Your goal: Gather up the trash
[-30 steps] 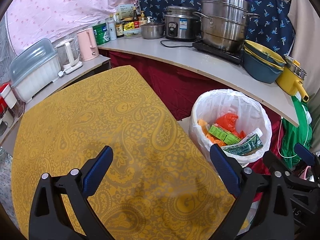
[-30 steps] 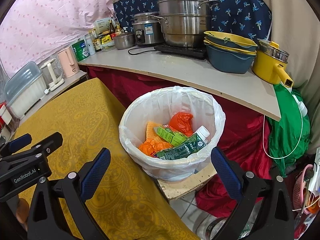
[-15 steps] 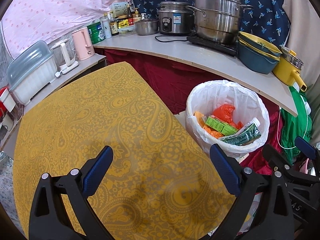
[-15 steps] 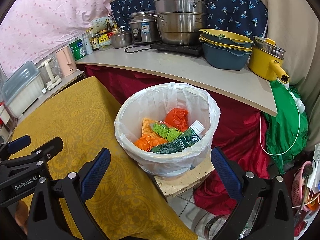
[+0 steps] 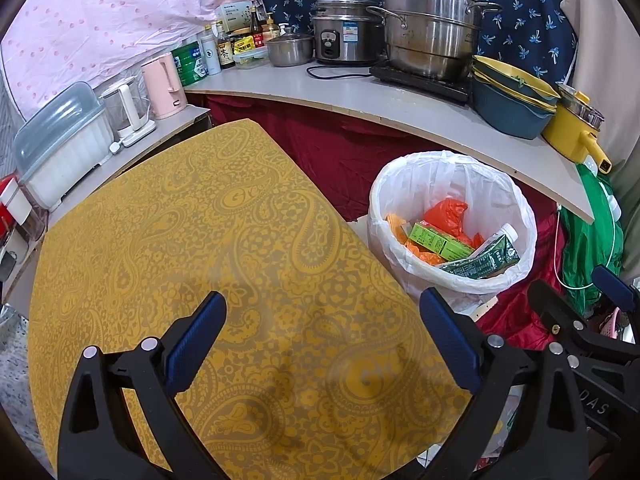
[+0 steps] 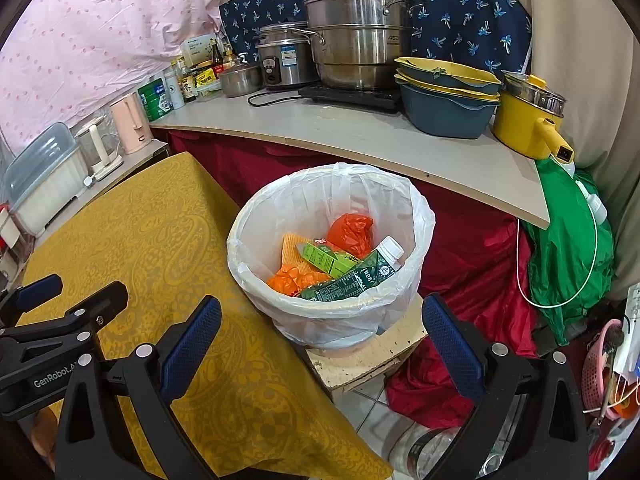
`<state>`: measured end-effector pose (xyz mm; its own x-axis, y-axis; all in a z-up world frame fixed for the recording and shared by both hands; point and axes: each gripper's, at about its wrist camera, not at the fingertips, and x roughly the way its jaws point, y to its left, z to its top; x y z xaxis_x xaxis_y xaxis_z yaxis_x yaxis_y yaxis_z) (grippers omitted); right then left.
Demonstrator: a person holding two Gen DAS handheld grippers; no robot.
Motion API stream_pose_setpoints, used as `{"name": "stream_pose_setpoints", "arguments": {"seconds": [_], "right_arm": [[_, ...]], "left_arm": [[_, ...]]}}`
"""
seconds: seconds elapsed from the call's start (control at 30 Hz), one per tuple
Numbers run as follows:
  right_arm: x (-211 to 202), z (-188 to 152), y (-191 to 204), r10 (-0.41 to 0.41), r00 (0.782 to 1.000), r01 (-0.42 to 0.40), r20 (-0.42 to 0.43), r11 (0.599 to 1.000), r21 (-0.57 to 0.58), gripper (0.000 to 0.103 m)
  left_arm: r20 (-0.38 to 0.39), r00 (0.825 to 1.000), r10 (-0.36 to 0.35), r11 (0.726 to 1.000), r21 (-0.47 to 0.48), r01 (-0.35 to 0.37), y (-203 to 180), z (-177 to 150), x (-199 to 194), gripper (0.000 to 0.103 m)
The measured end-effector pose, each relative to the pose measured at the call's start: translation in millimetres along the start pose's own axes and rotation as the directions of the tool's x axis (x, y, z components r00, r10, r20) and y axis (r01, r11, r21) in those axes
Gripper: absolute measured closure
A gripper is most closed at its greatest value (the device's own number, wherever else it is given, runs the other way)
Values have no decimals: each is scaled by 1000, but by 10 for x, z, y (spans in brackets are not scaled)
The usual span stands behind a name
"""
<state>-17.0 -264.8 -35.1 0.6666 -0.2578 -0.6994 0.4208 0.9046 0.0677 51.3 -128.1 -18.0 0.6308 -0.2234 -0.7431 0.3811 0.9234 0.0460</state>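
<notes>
I hold both hand-held grippers with jaws wide apart and nothing between them. My left hand-held gripper (image 5: 322, 344) hangs over the near part of the yellow tabletop (image 5: 180, 220), which shows no trash on its cloth. My right hand-held gripper (image 6: 320, 344) hangs past the tabletop's right edge, in front of the bin (image 6: 424, 216).

The trash lies inside the bin, just beside that right edge, on a low board (image 6: 368, 364). Contents visible: a green carton (image 6: 324, 258), a dark green bottle (image 6: 352, 280) leaning on the near rim, an orange bag (image 6: 352, 232) and orange wrappers (image 6: 294, 280).

Handling estimate: all items appear light. The carton is semi-stiff and would crush under hard pressure. The bags are soft and slippery. The thin white liner (image 6: 420, 208) tears easily; take it at the folded rim, gathering several layers. The collection step appears complete or nearly so.
</notes>
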Motion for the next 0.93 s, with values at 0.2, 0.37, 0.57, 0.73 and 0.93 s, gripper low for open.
{"name": "stream_pose_setpoints", "arguments": {"seconds": [0.2,0.37,0.57,0.73,0.93], "right_arm": [[-5,-9,3,0,1000,0,1,1000,1,6],[-4,-8,10,-1,1000,1,1,1000,1,6],[-21,-19,-1,0,1000,0,1,1000,0,6],[-15,-18,5,0,1000,0,0,1000,0,6],[-25,-28,4,1,1000,-1,-1,1000,0,6]], "left_arm": [[-3,1000,1,1000,-1,-1,-1,-19,-7,10],[-2,1000,3,1000,0,-3,2,-28,-12,10],[-6,1000,1,1000,-1,-1,4,-34,-15,10],[-4,1000,2,1000,3,-2,-11,-52,-40,10],[-18,1000,-7,1000,-1,7,-7,-66,-45,10]]}}
